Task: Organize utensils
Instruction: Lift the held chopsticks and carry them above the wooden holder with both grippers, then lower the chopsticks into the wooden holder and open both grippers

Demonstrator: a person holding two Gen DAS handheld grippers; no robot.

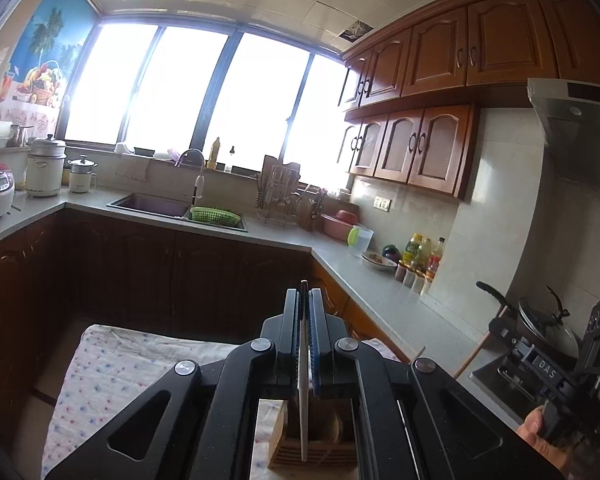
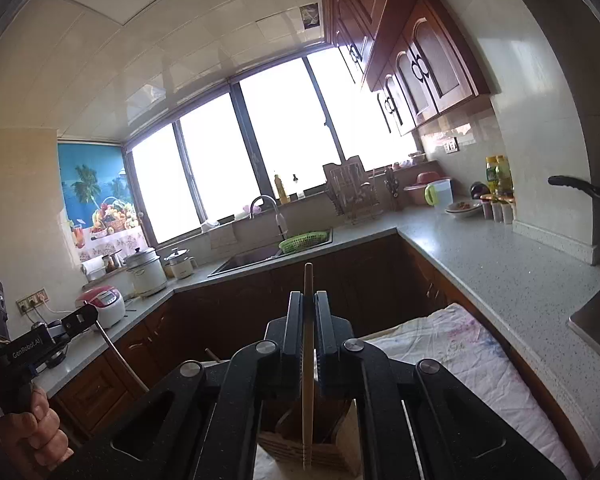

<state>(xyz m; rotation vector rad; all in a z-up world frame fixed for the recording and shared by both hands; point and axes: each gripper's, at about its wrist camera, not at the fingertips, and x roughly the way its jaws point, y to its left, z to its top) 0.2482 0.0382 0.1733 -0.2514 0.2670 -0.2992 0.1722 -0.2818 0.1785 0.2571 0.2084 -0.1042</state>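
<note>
So on the left side, our left tongs are clamped narrow on a pale chopstick with a dark top end, held pretty much upright, and its lower tip hangs right over the wooden holder sitting on the dotted cloth that covers the worktop. Over on the right it's the same deal: the right tongs are pinched on a wooden chopstick, also near vertical, tip down at the holder's open top. We can't really tell if either tip is already inside a slot or just above the rim, the tongs block that bit. If we're dropping these in, we'd say keep both sticks plumb, lower slowly until the tips are well inside the same compartment, then let go one at a time so the holder doesn't get knocked or tipped.
</note>
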